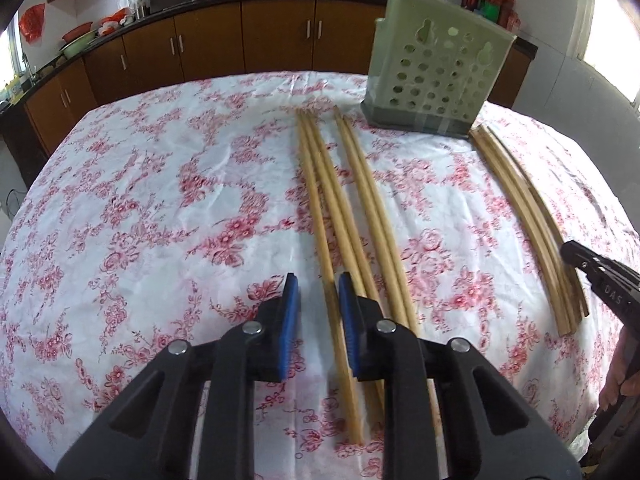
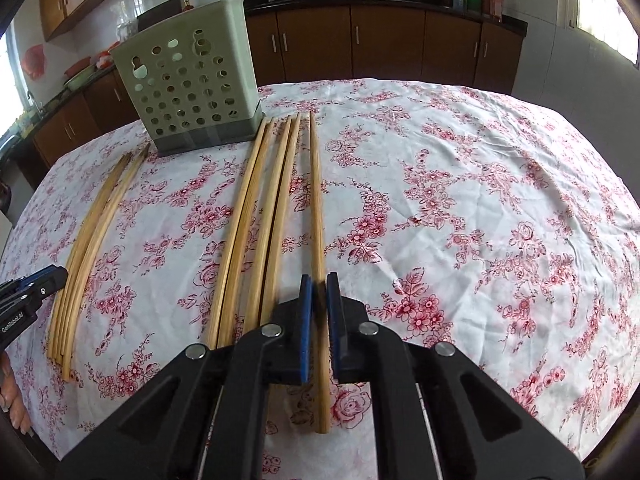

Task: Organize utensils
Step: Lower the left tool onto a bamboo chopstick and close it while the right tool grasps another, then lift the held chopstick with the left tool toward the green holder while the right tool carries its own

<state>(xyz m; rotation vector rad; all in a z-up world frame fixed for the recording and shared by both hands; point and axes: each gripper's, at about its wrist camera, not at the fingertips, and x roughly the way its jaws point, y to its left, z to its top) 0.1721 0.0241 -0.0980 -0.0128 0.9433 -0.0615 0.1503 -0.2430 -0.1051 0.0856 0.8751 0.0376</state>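
A pale green perforated utensil holder (image 1: 436, 76) (image 2: 192, 92) stands upright at the far side of the table. Wooden chopsticks lie lengthwise in two groups, one on each side of it. My left gripper (image 1: 318, 308) straddles the leftmost chopstick (image 1: 320, 208) of the left group (image 1: 352, 208). That stick rests against the right pad, and a gap shows to the left pad. My right gripper (image 2: 319, 308) is shut on the rightmost chopstick (image 2: 316, 200) of the right group (image 2: 264, 208), low over the cloth. The left group (image 2: 92, 240) also shows in the right wrist view.
A white tablecloth with red flowers (image 1: 160, 220) covers the round table. Brown kitchen cabinets (image 1: 276, 36) and a dark counter with woks stand behind it. A black finger of the other gripper shows at the edge of each wrist view.
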